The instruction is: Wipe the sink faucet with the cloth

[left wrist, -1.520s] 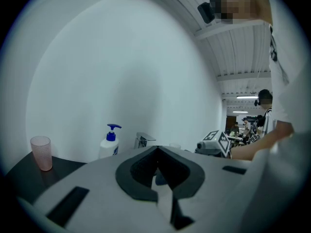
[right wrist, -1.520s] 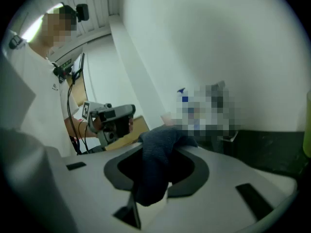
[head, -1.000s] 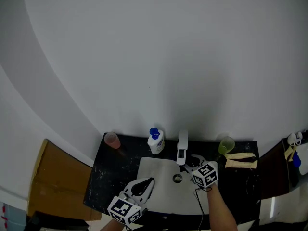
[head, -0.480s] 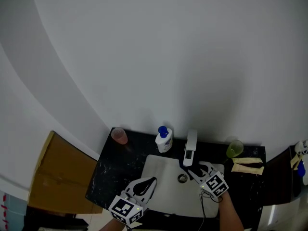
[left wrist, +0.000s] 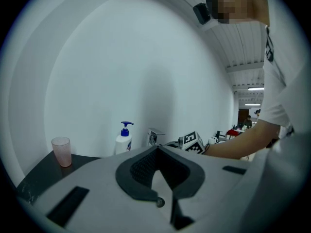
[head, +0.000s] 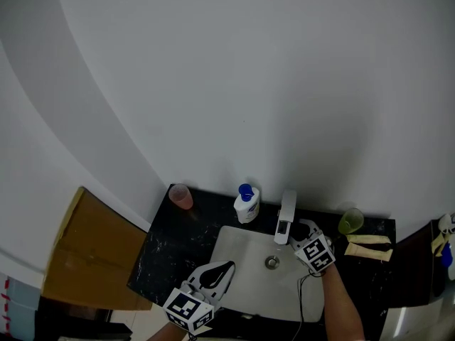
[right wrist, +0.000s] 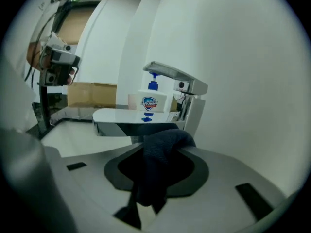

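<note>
At the back edge of the worktop (head: 168, 256), the faucet (head: 286, 216) is faced by the right gripper (head: 301, 229), jaws clamped on the cloth (right wrist: 160, 159), which is best pressed flat along the spout. The left gripper (head: 215, 275) is held closed, empty, at the front edge.

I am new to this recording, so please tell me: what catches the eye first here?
The right gripper, shut on a dark cloth, is at the chrome faucet at the white sink's back edge. The left gripper hangs shut and empty over the sink's front edge.
</note>
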Available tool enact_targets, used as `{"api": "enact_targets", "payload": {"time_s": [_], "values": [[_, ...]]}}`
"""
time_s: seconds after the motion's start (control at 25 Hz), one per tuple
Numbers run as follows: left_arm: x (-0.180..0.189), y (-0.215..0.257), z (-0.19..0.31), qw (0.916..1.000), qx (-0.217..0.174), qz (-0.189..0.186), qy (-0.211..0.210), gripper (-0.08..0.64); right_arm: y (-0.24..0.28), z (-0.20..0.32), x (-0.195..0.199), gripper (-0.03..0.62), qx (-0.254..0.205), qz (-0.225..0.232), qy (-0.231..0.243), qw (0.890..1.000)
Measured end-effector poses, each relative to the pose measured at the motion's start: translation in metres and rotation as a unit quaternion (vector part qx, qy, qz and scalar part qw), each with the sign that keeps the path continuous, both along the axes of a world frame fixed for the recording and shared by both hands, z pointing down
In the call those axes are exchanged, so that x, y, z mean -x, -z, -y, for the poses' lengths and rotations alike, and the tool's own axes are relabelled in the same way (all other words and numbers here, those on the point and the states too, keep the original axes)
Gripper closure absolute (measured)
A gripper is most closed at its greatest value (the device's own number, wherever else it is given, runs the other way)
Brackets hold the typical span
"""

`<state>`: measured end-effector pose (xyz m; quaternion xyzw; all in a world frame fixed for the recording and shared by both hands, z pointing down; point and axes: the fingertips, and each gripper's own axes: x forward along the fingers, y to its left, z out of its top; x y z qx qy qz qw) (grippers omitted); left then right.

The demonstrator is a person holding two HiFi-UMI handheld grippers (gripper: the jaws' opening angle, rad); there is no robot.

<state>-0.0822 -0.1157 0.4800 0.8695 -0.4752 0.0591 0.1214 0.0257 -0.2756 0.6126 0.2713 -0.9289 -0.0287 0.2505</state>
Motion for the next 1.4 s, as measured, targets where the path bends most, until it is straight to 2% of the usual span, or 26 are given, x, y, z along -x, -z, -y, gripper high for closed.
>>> {"api": "enact_targets", "payload": {"time_s": [0.28, 0.48, 0.6, 0.76, 0.92, 1.08, 1.4], "values": [[0.011, 0.002, -0.005, 0.9999, -0.004, 0.000, 0.017, 0.560, 0.003, -0.041, 0.003, 0.476, -0.008, -0.014, 0.056, 0.998], [0.004, 0.004, -0.006, 0.9999, -0.007, -0.005, 0.010, 0.560, 0.005, -0.097, 0.005, 0.476, 0.031, 0.016, 0.093, 0.995], [0.001, 0.005, -0.006, 0.9999, -0.008, -0.008, 0.007, 0.560, 0.001, -0.088, -0.003, 0.476, 0.038, 0.022, 0.066, 0.997], [0.000, 0.003, -0.009, 0.9999, -0.005, -0.009, 0.008, 0.560, 0.001, -0.033, -0.010, 0.476, 0.014, 0.010, 0.005, 1.000], [0.003, 0.005, -0.014, 0.9998, -0.008, -0.012, 0.015, 0.560, -0.003, -0.002, -0.002, 0.474, 0.002, -0.012, -0.007, 1.000], [0.005, 0.005, -0.017, 0.9996, -0.008, -0.017, 0.019, 0.560, -0.001, -0.010, 0.006, 0.476, 0.002, -0.009, 0.006, 1.000], [0.000, 0.006, -0.015, 0.9996, -0.009, -0.026, 0.010, 0.560, 0.003, -0.090, 0.004, 0.476, 0.024, -0.009, 0.082, 0.996]]}}
